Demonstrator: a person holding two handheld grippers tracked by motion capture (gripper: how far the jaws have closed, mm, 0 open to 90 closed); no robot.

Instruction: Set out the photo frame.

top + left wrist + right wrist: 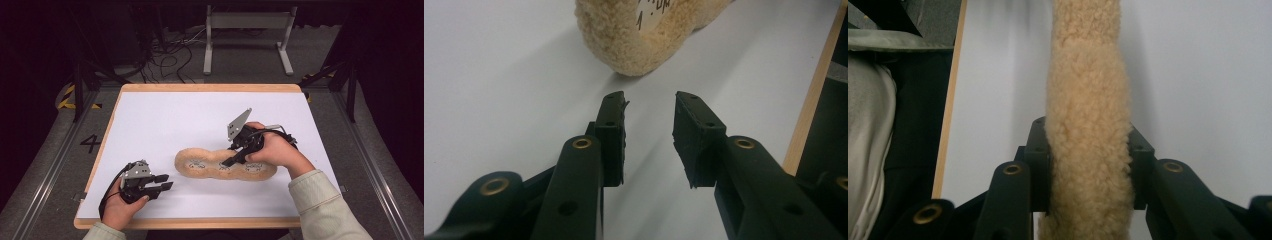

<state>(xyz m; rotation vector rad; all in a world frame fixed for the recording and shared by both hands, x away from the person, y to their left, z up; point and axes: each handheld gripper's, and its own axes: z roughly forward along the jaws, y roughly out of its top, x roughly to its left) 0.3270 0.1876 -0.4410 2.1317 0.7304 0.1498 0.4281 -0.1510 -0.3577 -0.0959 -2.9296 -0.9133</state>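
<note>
While left gripper (pixel 164 182) gapes, right gripper (pixel 231 161) seemingly clamps fleece toy (pixel 225 165).

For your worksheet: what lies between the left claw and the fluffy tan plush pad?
Bare white tabletop, seen in the left gripper view.

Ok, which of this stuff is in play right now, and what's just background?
In play:
- fleecy tan pad
- right claw, shut on the pad
- left claw, open, short of the pad's end

Background:
- white tabletop
- metal stand
- floor cables

white-topped table (pixel 165 120) with a wooden rim; a tan fleecy three-lobed pad (pixel 200 165) lies on it
</note>
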